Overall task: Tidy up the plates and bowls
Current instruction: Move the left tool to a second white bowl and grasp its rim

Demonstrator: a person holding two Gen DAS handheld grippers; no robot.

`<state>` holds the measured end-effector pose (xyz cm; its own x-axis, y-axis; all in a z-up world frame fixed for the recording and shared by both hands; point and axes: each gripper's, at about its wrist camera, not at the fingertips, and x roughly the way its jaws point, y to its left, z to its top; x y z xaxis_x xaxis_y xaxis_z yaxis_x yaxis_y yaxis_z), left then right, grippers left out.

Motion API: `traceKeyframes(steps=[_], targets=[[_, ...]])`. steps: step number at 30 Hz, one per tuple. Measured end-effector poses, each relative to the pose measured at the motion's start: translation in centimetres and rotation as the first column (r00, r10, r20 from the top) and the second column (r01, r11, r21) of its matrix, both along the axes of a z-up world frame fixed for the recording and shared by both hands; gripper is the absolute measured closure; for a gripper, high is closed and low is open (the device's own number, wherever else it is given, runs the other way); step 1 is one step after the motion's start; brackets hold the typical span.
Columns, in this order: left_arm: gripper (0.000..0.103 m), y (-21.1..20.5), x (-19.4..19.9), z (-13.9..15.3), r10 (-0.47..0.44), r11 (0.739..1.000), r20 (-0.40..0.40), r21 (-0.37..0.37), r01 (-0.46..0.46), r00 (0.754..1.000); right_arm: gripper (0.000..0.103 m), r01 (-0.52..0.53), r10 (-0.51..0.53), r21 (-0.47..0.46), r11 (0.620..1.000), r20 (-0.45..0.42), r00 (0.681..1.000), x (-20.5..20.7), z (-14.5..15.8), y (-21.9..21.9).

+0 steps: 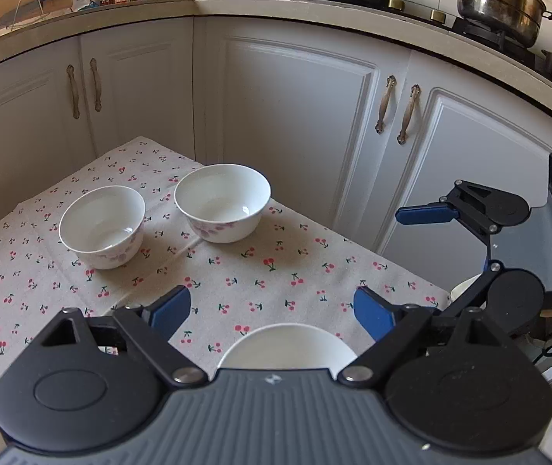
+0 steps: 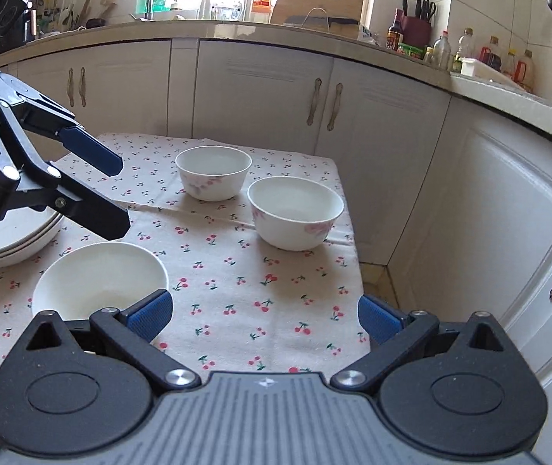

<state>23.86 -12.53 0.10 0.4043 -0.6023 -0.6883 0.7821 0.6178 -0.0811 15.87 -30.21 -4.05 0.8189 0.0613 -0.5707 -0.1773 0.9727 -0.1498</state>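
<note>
Cherry-print cloth on kitchen table (image 2: 237,290). Shallow white plates (image 2: 12,248) look stacked; three white porcelain bowls (image 2: 295,213) sit apart ahead of fingers, unstacked. Left gripper (image 1: 272,310) and right gripper (image 2: 264,314) gape, empty.

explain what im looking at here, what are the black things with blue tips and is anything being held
They are two-finger tools a person carries, one in each hand, each with a camera looking along its fingers. One picture is from the left hand-held gripper, the other from the right hand-held gripper. Both stand open, holding nothing. On the cherry-print tablecloth sit two flowered bowls, a plain white bowl and a stack of shallow dishes.
</note>
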Motion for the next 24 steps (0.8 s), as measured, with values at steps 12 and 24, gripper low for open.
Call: traceKeyframes(steps=[12,24], targets=[[0.012,-4.4,6.7,-1.0,0.019,0.998,-0.026,0.057,-0.018,0.999,0.0,-0.061,0.06,0.022,0.998,0.025,0.998,5.8,-0.2,-2.5],[0.012,-8.9,13.2,-3.5,-0.004,0.995,-0.043,0.095,0.008,0.999,0.0,-0.146,0.146,0.04,0.989,-0.011,0.989,11.9,-2.6,-4.3]])
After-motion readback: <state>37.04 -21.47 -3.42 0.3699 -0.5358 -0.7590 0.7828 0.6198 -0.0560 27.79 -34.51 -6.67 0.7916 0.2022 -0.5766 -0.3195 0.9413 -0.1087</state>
